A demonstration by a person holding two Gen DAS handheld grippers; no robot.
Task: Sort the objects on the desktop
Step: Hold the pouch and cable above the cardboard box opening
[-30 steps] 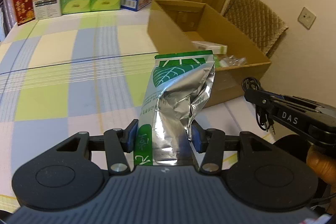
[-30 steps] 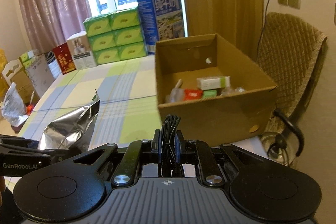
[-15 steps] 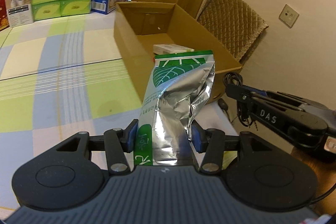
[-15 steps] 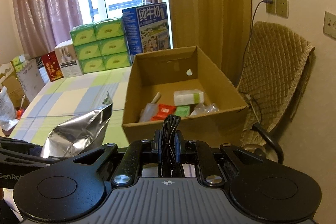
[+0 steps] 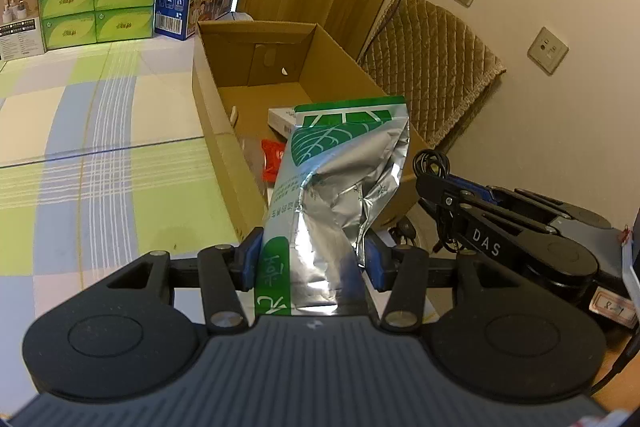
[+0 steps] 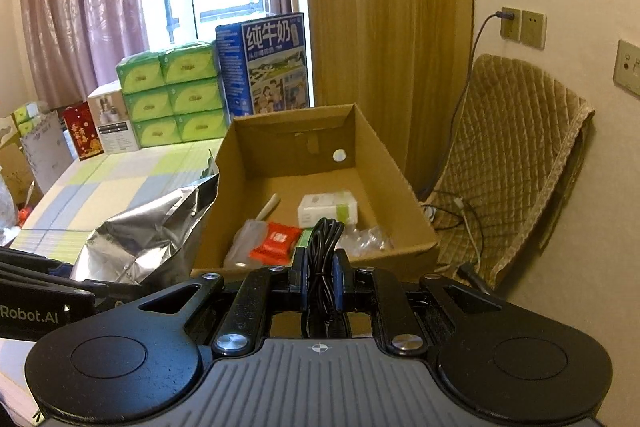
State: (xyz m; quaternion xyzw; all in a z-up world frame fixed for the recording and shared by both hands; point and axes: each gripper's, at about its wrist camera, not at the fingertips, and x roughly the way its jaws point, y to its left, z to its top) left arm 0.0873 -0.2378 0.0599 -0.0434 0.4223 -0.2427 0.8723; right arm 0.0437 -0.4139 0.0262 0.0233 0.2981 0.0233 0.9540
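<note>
Checked tabletop (image 5: 120, 147) carries a cardboard box (image 5: 224, 131); just before its near rim the left gripper (image 5: 312, 263) clamps a light, crinkly foil bag (image 5: 340, 187) low down, while the right gripper (image 6: 320, 267) pinches a limp coiled cable (image 6: 326, 239).

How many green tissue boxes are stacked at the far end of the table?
6, in two columns of three: top left, top right, middle left, middle right, bottom left, bottom right. More may sit hidden behind them.
</note>
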